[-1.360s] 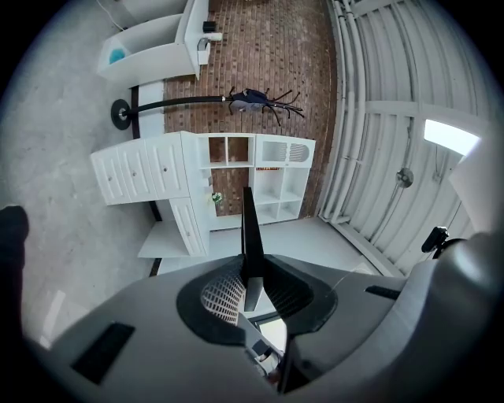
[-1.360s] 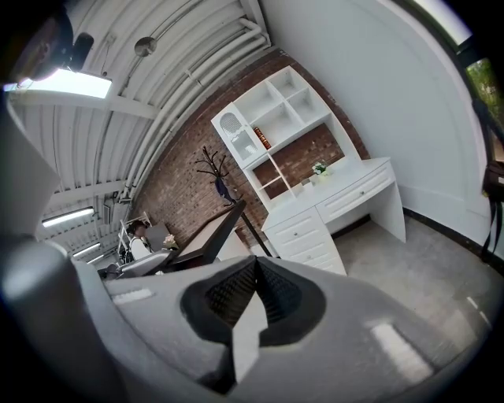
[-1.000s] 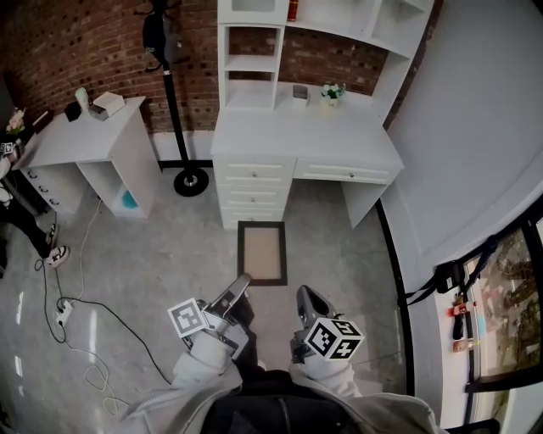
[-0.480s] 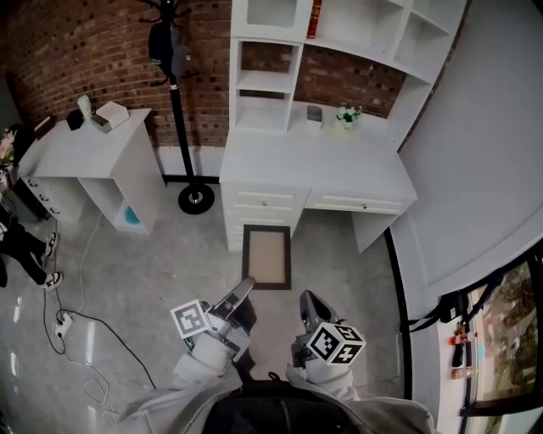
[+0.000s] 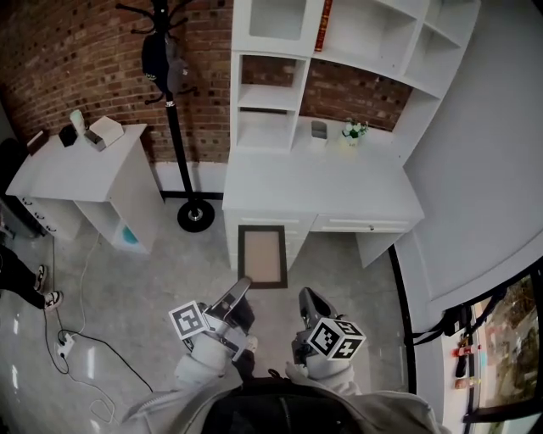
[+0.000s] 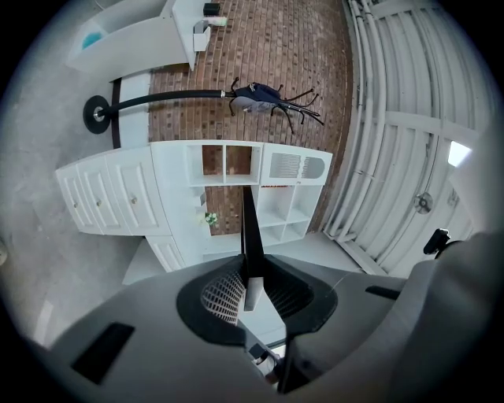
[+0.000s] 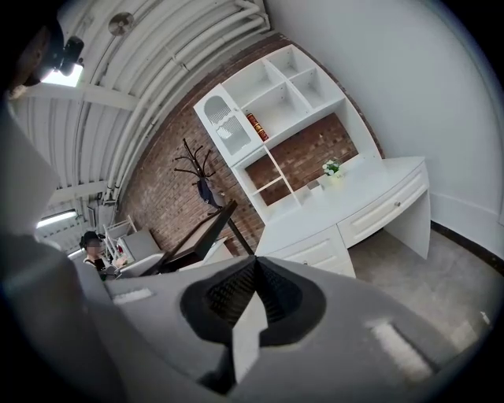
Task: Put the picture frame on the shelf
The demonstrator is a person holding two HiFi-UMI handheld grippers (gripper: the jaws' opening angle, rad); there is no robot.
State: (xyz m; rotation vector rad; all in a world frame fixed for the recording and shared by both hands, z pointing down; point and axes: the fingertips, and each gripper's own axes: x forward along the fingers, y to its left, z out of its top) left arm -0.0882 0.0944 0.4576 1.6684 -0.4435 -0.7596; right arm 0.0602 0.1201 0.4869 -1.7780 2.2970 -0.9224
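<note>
**We hold the picture frame in front of the white desk**

We see the picture frame [image 5: 261, 256] up off the floor [image 5: 144, 280], at 12 o'clock from our two grippers. It has a dark rim and a light brown middle. It is not on the shelf yet.

The left gripper [image 5: 241, 286] is at the frame's bottom left corner. In the left gripper view its jaws are closed on the thin dark edge of the frame, which sticks straight up from them. The right gripper [image 5: 304, 295] is at the bottom right corner, at 3 o'clock from the left one. In the right gripper view its jaws are pinched on the frame too, and the dark frame leans away toward 10 o'clock.

Past the frame, at 12 o'clock, stands the white desk [image 5: 322, 191] with drawers. The shelf unit [image 5: 273, 59] sits on the back of the desk. A red book [image 5: 322, 25] stands in a top shelf box. A little plant [image 5: 352, 131] sits on the desk top, with a small grey thing [image 5: 318, 129] just beside it at 9 o'clock.

At 11 o'clock a black coat stand [image 5: 174, 127] stands by the brick wall [image 5: 76, 59]. A small white table [image 5: 76, 165] is at 10 o'clock.
</note>
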